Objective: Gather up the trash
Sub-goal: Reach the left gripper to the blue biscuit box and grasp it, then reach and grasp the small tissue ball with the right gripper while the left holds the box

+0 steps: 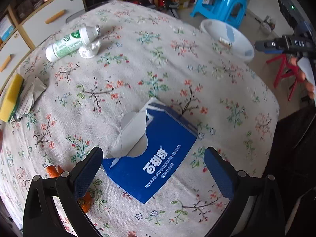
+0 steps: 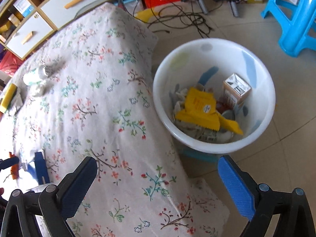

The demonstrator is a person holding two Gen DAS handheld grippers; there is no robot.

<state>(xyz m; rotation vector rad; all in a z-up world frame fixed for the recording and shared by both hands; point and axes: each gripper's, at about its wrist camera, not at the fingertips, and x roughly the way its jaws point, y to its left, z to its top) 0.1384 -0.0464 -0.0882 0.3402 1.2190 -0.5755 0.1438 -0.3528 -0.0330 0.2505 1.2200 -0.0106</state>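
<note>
Blue tissue box (image 1: 156, 158), low centre of the left wrist view: torn cardboard, white lettering on the top face, ragged opening with grey-white inside exposed at its upper left. It lies flat on the counter (image 1: 177, 75), between the two fingers of the left claw (image 1: 154, 169), which is spread wide; pads not touching the box. Orange peel (image 1: 54, 170) sits just beside the left finger, partly hidden behind it.

Other litter, upper left of the same view: a white bottle with green label (image 1: 69, 44) on its side, touching a crumpled white wad (image 1: 89, 49). At the left edge, a yellow sponge (image 1: 10, 97) beside a grey crinkled wrapper (image 1: 29, 96).

Right claw (image 2: 158, 187) also spread wide, nothing between its fingers; it hangs over the counter's edge, one pad over cloth, the other over floor. The white bin (image 2: 214, 96) stands on the floor just beside the counter, at centre right of the right wrist view. Inside: a yellow wrapper (image 2: 199, 108), a small carton (image 2: 236, 90), pale scraps.

Counter covered by a cream cloth printed with floral sprigs. Beige tiled floor. Blue plastic stool (image 2: 296, 17) in the upper right; white drawers with wooden handles (image 2: 53, 6) in the upper left; cables and boxes along the top edge.
</note>
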